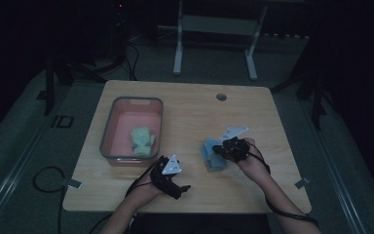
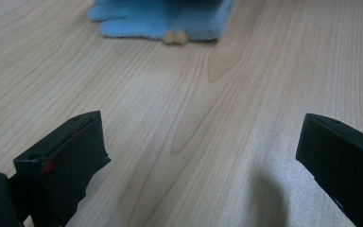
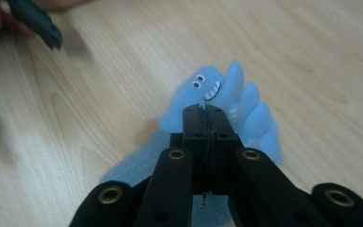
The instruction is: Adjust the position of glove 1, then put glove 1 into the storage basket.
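Dim up top in the high view, hard to read any detail. Blue fleece monster toy with googly eyes and a toothy grin (image 3: 227, 101) lying on the pale wooden table (image 1: 190, 117), right of centre, partly covered by the right gripper (image 1: 219, 147) from above. In the right gripper view, lower body of the toy hidden behind the black jaws; whether fabric sits between the pads, impossible to tell. Jaws there pressed tight together, tips right over the toy's head. In the left gripper view, toy (image 2: 163, 19) cut off by the top edge, just the lower hem and two small tan nubs showing.

No readable writing on the toy or grippers. Dark marking on the floor left of the table, too dim to read with confidence.

Left gripper (image 1: 184, 188) low near the front edge of the table, jaws spread wide over bare wood, nothing between them, pointing toward the toy. Right hand (image 1: 253, 163) angled in from the lower right, wrist bent inward. Grey-rimmed pink plastic bin (image 1: 108, 129) at left, holding a pale green soft toy (image 1: 142, 139), details murky.
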The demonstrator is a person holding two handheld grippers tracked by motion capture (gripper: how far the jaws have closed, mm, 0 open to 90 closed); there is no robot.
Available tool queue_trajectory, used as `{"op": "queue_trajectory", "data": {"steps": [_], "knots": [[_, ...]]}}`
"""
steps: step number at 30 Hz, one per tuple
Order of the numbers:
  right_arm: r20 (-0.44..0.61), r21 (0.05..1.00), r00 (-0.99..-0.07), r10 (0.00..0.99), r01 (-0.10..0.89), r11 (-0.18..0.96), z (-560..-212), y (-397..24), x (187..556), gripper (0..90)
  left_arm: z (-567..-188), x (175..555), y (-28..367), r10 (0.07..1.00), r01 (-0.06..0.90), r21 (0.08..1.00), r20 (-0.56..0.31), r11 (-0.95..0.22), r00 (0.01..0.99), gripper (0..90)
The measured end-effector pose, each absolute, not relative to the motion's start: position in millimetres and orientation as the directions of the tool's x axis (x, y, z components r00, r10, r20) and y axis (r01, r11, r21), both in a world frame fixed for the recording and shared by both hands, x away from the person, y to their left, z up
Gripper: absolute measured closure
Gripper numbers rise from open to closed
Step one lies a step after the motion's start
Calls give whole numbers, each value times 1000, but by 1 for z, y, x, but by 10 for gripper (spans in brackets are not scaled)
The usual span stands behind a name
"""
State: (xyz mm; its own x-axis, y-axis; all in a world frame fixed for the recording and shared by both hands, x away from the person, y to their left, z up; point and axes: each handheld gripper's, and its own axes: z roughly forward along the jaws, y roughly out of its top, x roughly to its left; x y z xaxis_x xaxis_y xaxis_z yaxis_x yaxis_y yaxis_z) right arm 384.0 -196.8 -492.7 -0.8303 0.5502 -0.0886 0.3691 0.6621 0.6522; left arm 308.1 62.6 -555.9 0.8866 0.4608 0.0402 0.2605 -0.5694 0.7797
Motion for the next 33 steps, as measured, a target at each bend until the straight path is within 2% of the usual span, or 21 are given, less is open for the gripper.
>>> {"op": "queue_trajectory", "data": {"steps": [9, 14, 21, 24, 26, 30, 33], "knots": [[-40, 602, -846, 531, 403, 689, -521, -190, 392, 881, -556, 308, 62, 459, 253, 774, 54, -581, 887, 20], [-20, 610, -836, 548, 424, 669, -523, -189, 393, 859, -556, 309, 63, 463, 264, 778, 38, -570, 885, 20], [3, 650, -827, 563, 429, 627, -512, -194, 390, 681, -556, 309, 62, 461, 267, 777, 34, -571, 886, 20], [25, 678, -818, 575, 436, 591, -509, -198, 389, 452, -556, 309, 63, 464, 271, 779, 28, -565, 886, 20], [45, 702, -814, 579, 438, 561, -508, -203, 389, 336, -556, 309, 63, 465, 269, 780, 32, -565, 885, 20], [112, 712, -810, 576, 470, 522, -509, -212, 390, 213, -555, 310, 63, 467, 267, 782, 36, -564, 884, 20], [145, 727, -806, 574, 481, 490, -510, -218, 390, 173, -555, 310, 62, 468, 266, 776, 42, -572, 883, 20]]}}
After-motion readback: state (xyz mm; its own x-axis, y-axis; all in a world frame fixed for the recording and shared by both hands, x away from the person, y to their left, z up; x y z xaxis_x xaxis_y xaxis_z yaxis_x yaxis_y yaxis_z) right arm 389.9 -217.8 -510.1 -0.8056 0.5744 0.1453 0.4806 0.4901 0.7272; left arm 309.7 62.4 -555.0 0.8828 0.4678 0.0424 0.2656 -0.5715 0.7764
